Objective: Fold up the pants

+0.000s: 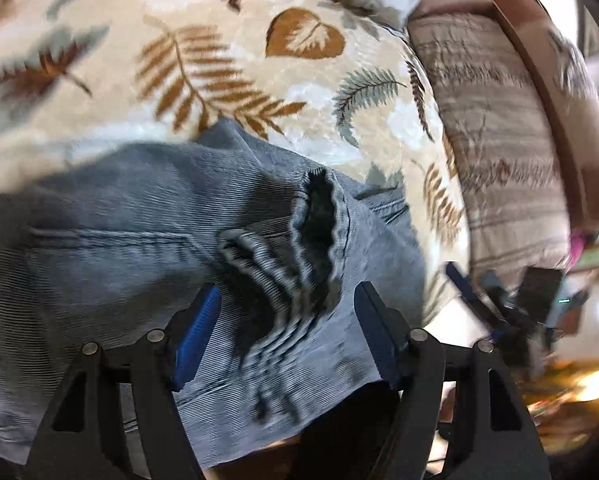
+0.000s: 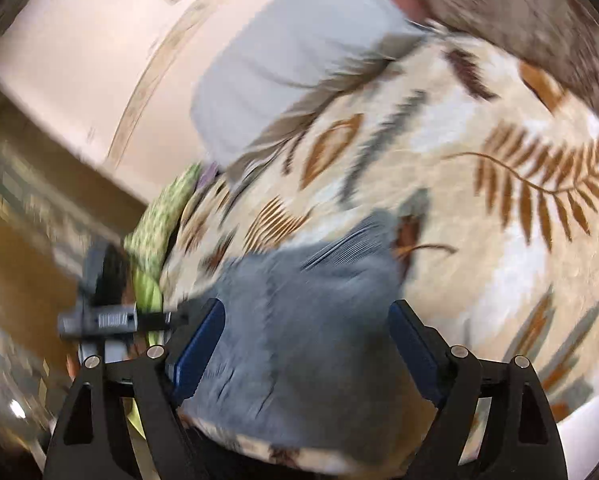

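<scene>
Grey-blue corduroy pants (image 1: 119, 240) lie bunched on a cream blanket with a leaf pattern (image 1: 219, 60). In the left wrist view a leg hem (image 1: 319, 208) gapes open in the middle of the cloth. My left gripper (image 1: 287, 296) hovers over that hem, its jaws apart, with rumpled cloth lying between the blue pads (image 1: 197, 332) but not pinched. In the right wrist view my right gripper (image 2: 307, 308) is spread wide over another part of the pants (image 2: 319, 280), and neither pad presses on them. That view is blurred.
A pale grey pillow (image 2: 291, 52) lies at the blanket's far side. A brown striped quilt (image 1: 499, 140) and a wooden bed frame (image 1: 539, 40) border the right. Green patterned cloth (image 2: 159, 220) sits at the bed's left edge. Each wrist view shows the other gripper off to the side.
</scene>
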`<control>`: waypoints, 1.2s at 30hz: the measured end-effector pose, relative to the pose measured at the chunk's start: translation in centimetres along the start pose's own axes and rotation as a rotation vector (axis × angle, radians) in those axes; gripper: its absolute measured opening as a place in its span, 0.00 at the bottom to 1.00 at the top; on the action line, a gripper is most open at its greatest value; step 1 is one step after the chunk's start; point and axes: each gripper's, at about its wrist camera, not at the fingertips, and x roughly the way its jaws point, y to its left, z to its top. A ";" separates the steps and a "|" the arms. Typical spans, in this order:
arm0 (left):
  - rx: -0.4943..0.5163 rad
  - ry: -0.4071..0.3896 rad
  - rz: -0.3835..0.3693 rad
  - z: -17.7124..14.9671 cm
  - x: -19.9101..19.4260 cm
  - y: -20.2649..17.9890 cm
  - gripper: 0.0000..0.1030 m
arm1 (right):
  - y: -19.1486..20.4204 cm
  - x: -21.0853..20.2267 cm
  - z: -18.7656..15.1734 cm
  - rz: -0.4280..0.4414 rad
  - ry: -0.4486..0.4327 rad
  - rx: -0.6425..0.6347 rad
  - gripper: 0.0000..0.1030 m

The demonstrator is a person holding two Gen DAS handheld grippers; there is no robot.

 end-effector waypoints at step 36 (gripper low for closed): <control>0.010 -0.086 0.169 -4.3 0.6 -1.3 0.31 | -0.6 5.5 2.3 -0.124 0.089 -0.163 0.41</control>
